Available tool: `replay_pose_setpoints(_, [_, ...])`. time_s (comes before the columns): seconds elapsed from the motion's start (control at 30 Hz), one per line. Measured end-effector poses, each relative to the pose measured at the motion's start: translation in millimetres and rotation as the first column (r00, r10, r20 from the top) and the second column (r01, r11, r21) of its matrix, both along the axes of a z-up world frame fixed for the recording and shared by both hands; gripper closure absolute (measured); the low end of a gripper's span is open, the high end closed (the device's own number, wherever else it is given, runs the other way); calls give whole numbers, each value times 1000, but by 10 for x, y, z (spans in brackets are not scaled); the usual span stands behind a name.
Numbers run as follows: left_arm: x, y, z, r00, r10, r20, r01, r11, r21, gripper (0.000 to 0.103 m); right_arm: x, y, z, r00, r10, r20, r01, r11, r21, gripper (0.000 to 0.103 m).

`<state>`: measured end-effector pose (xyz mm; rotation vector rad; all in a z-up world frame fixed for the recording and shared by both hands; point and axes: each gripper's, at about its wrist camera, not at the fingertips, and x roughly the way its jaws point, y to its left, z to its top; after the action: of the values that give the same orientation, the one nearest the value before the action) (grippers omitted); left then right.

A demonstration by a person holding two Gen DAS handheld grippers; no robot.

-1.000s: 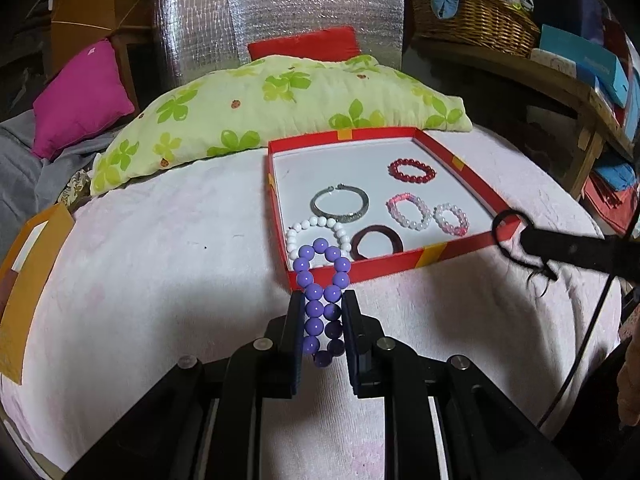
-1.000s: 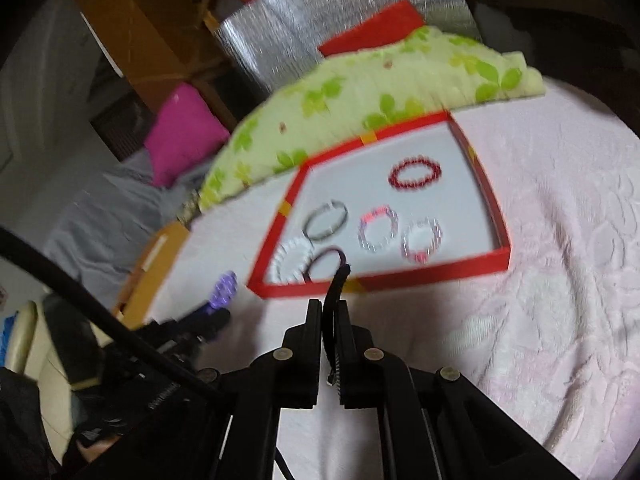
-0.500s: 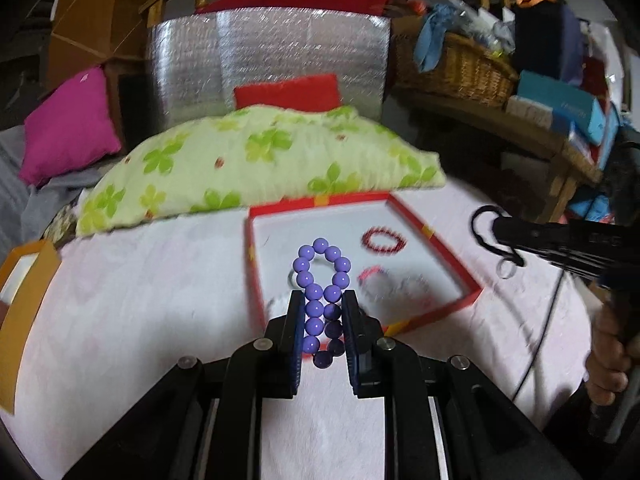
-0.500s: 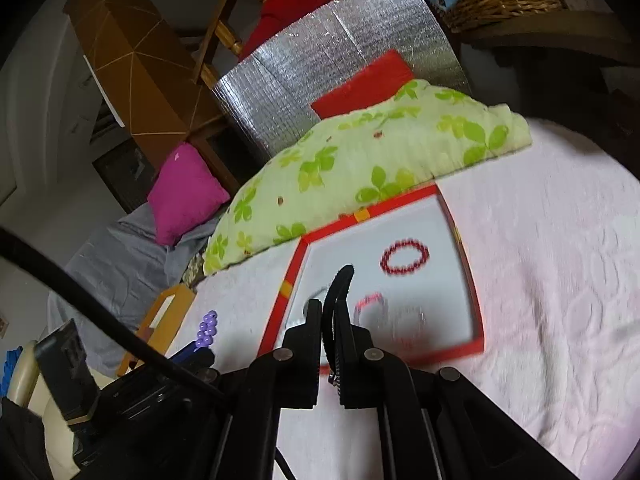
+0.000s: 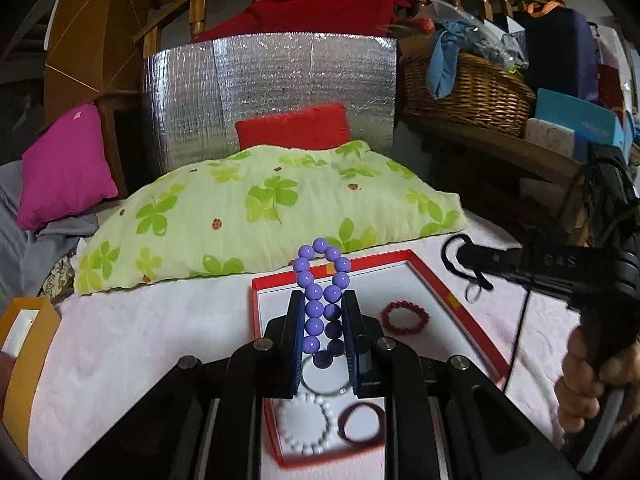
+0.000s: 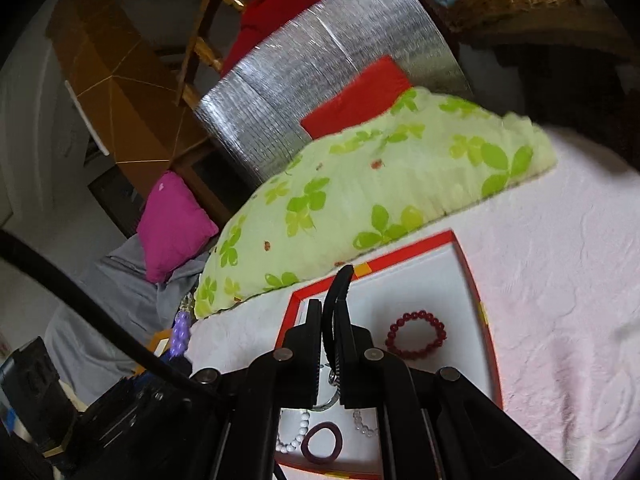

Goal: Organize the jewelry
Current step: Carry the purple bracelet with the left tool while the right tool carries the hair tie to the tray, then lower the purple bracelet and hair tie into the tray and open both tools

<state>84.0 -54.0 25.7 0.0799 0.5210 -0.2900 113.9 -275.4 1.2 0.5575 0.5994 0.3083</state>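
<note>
My left gripper [image 5: 322, 304] is shut on a purple bead bracelet [image 5: 320, 276], held upright above the near part of the red tray [image 5: 460, 304]. My right gripper [image 6: 328, 312] is shut on a thin black band [image 6: 338, 284], raised over the tray [image 6: 470, 280]; it also shows at the right of the left wrist view [image 5: 460, 258]. In the tray lie a red bead bracelet [image 5: 405, 315], a white bead bracelet [image 5: 306, 426], a dark maroon ring [image 5: 361, 422] and a silver bangle [image 5: 320, 380], partly hidden by my fingers.
The tray sits on a pink blanket [image 5: 140, 340]. A green floral pillow [image 5: 260, 204] lies just behind it. An orange box [image 5: 24, 344] stands at the left edge. A wicker basket [image 5: 468, 88] and boxes sit on a shelf at the right.
Both grippers have risen and moved forward over the tray. The tray now lies under the fingers in both views. Both keep their hold.
</note>
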Motion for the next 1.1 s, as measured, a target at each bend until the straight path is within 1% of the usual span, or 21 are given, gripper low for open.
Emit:
replay_pose_setpoints(0.07, [139, -14, -67, 1000, 4, -19, -4, 1000, -3, 84, 77, -38, -46, 1000, 4, -16, -3, 1000, 28, 96])
replay_pose_setpoints(0.17, [367, -13, -188, 998, 0, -66, -1, 1000, -19, 84, 227, -36, -45, 999, 30, -19, -30, 999, 41, 96])
replay_pose_setpoints(0.27, [574, 9, -353, 993, 20, -120, -23, 999, -23, 84, 440, 0, -87, 998, 43, -40, -41, 998, 55, 96])
replay_pose_setpoints(0.4, [701, 16, -519, 989, 43, -142, -39, 999, 26, 84, 769, 120, -254, 992, 78, -102, -70, 994, 82, 96])
replay_pose_setpoints(0.53, [789, 27, -597, 988, 65, -139, -53, 995, 84, 84, 1019, 294, -456, 981, 105, -164, -91, 992, 86, 96])
replay_pose_setpoints(0.73, [877, 18, -677, 986, 70, -154, -53, 993, 109, 84, 1142, 419, -661, 969, 114, -220, -96, 992, 87, 96])
replay_pose_setpoints(0.93, [906, 7, -741, 981, 67, -182, -48, 993, 107, 84, 1178, 418, -767, 963, 99, -252, -80, 993, 85, 96])
replay_pose_setpoints(1.0, [918, 4, -759, 979, 64, -196, -45, 994, 101, 84, 1187, 413, -788, 961, 96, -258, -75, 993, 91, 93])
replay_pose_setpoints(1.1, [952, -13, -815, 972, 52, -227, -31, 995, 94, 84, 1204, 403, -823, 959, 92, -269, -69, 993, 93, 93])
